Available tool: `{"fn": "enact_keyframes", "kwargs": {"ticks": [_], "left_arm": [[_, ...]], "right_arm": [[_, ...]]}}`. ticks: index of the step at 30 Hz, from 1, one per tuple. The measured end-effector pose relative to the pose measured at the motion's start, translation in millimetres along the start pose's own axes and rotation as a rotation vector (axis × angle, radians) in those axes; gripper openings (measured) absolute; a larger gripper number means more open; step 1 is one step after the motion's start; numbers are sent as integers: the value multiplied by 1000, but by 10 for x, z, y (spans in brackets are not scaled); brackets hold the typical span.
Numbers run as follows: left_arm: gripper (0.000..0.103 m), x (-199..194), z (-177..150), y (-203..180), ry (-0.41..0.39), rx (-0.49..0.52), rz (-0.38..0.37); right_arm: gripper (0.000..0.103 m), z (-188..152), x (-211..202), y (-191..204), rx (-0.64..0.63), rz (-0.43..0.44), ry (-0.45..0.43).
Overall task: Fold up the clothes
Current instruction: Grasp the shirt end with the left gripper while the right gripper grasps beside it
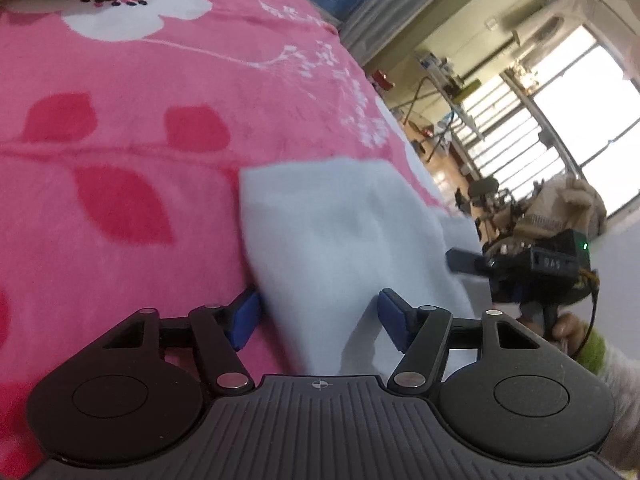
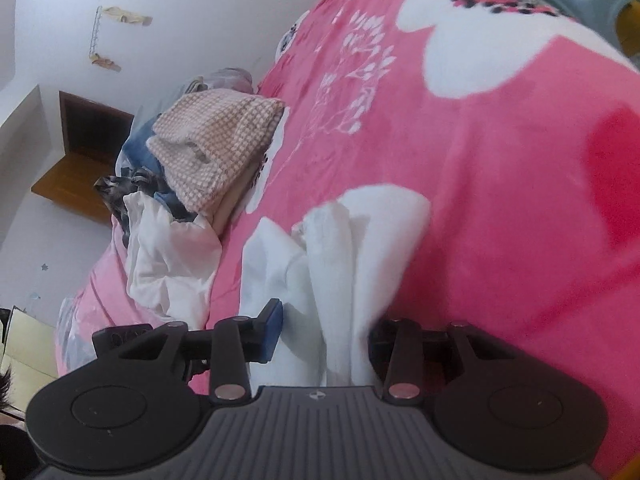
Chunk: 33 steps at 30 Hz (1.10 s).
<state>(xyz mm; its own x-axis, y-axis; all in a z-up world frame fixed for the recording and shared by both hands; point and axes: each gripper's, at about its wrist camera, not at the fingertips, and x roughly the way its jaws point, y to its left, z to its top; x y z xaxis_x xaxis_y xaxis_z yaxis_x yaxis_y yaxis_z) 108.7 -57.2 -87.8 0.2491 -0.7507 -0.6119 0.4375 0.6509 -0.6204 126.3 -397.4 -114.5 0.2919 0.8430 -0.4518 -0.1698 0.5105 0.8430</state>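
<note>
Two grippers work over one white garment [image 1: 344,232] spread on a bed under a pink flowered blanket [image 1: 132,128]. The left gripper [image 1: 318,318] has its blue-padded fingers [image 1: 246,318] spread wide, and the near edge of the cloth runs between them; the pads do not press on it. In that view the garment lies flat and pale, with a straight left edge and a squared far corner against the pink.

The right gripper [image 2: 324,330] is also wide open. Its left blue pad [image 2: 272,330] shows clearly, while the right one is hidden behind a bunched ridge of the white cloth [image 2: 344,252]. Here the fabric rises in soft upright folds between the fingers and ends in a rounded far edge. Whether either pad touches the cloth I cannot tell.

In the left wrist view the right gripper appears at the right, held by a hand [image 1: 568,326] in a green cuff, near the garment's right side.

Far left of the garment in the right wrist view sits a folded checked piece [image 2: 216,148] on a heap of blue and grey clothes, with a crumpled white item [image 2: 172,256] nearer. A white wall [image 2: 160,8] and a brown shelf [image 2: 76,160] lie beyond. Bright windows [image 1: 560,120] fill the far right of the left wrist view.
</note>
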Motion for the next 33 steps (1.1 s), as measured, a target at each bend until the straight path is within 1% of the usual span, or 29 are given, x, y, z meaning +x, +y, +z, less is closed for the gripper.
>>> {"fn": "enact_keyframes", "kwargs": {"ticks": [3, 6, 9, 10, 12, 13, 14, 15, 17, 18, 19, 20, 22, 28, 33], "left_arm": [[65, -32, -28, -26, -5, 17, -3], [62, -74, -98, 21, -14, 16, -20], [61, -25, -59, -5, -27, 23, -5], [59, -12, -42, -32, -31, 27, 6], [51, -25, -45, -73, -38, 42, 29], [44, -32, -48, -92, -41, 50, 40], [40, -40, -51, -112, -44, 57, 51], [38, -47, -54, -132, -47, 65, 63], [32, -62, -60, -171, -53, 81, 85], [30, -70, -63, -191, -56, 88, 97], [26, -77, -66, -211, -59, 96, 108], [21, -91, -67, -240, -65, 104, 110], [16, -136, -39, -296, -84, 115, 106], [13, -340, 159, -437, -168, 127, 73], [12, -508, 364, -549, -246, 136, 46]], "right_arm": [[41, 1, 68, 80, -31, 8, 27], [41, -47, 19, 100, -38, 26, 44], [41, 2, 111, 94, -43, 17, 48], [39, 23, 162, 112, -55, 9, 53], [36, 39, 247, 213, -107, -8, 66], [33, 29, 265, 261, -134, -28, 72], [26, 8, 271, 311, -163, -52, 73], [22, -14, 272, 352, -185, -75, 73], [15, -64, 253, 402, -207, -102, 60], [14, -90, 245, 440, -223, -114, 51], [12, -115, 235, 484, -242, -124, 42], [11, -138, 224, 539, -264, -133, 33], [10, -185, 201, 649, -309, -151, 14], [9, -194, 51, 1053, -419, -161, -40], [9, -18, -35, 1363, -488, -125, -125]]}}
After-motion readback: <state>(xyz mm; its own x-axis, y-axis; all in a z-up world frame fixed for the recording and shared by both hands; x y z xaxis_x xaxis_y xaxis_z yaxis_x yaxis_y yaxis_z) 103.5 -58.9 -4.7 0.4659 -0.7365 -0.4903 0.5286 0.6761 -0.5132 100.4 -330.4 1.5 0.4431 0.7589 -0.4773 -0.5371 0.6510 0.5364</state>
